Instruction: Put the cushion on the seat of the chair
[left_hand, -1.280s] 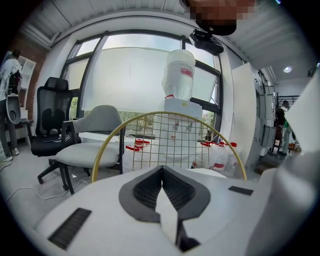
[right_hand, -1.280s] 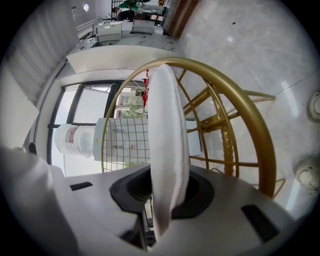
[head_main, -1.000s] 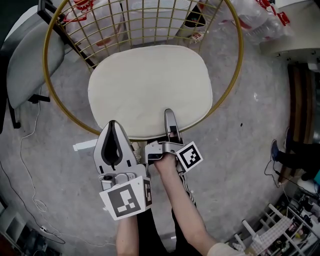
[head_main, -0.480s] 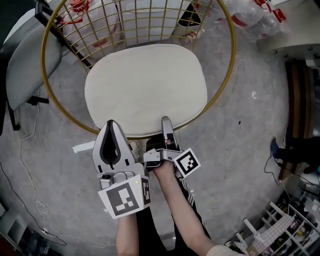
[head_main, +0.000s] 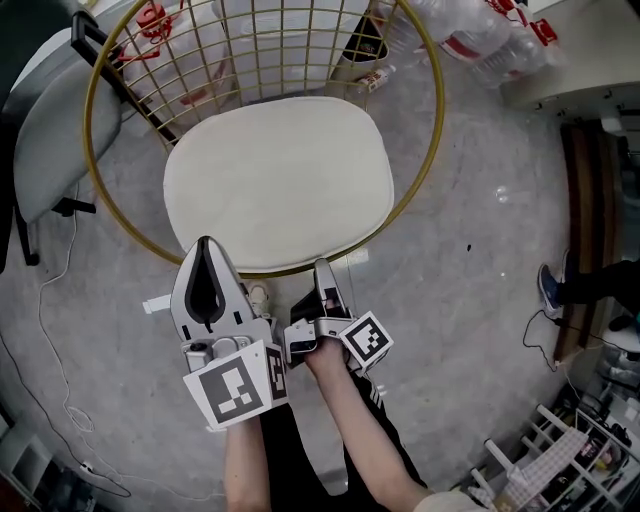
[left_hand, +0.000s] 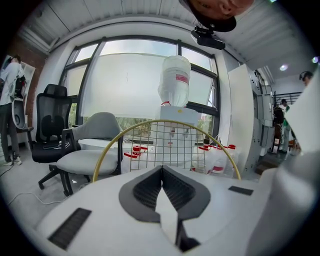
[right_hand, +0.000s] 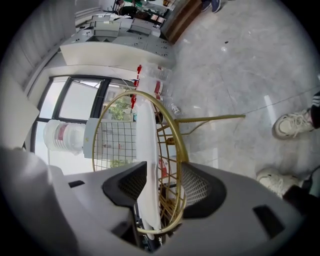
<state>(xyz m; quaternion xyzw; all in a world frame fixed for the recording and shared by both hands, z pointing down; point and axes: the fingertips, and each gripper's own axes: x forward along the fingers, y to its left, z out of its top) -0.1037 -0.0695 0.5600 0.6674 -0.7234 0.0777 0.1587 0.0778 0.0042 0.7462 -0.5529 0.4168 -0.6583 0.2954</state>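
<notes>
The cushion (head_main: 275, 185) is seen lying flat on the seat of the gold wire chair (head_main: 432, 140), inside the round rim (right_hand: 180, 143) and filling most of the seat. Its front edge is set just inside the chair's front.

The R gripper (head_main: 323, 272) is held at the chair's front, turned on its side. In the R gripper view its jaws are found apart, w/ the cushion's edge and the rim both framed btwn them. A gap is left btwn the rim and the pad on that side, so nothing is pinched. Whether the other pad touches the cushion can't be told.

The L gripper (head_main: 205, 250) is held at the chair's front too, left of the R one. In the head view its tip is laid over the front rim. Its jaws are closed, pads met at the tips, w/ nothing caught btwn them. Beyond the tips the chair's wire back is seen rising.

A grey chair (head_main: 50, 130) is parked left of the gold wire chair. A big water bottle (left_hand: 175, 80) is seen behind its wire back. White shoes (right_hand: 295, 122) are planted on the grey floor (head_main: 480, 250) in front of it.
</notes>
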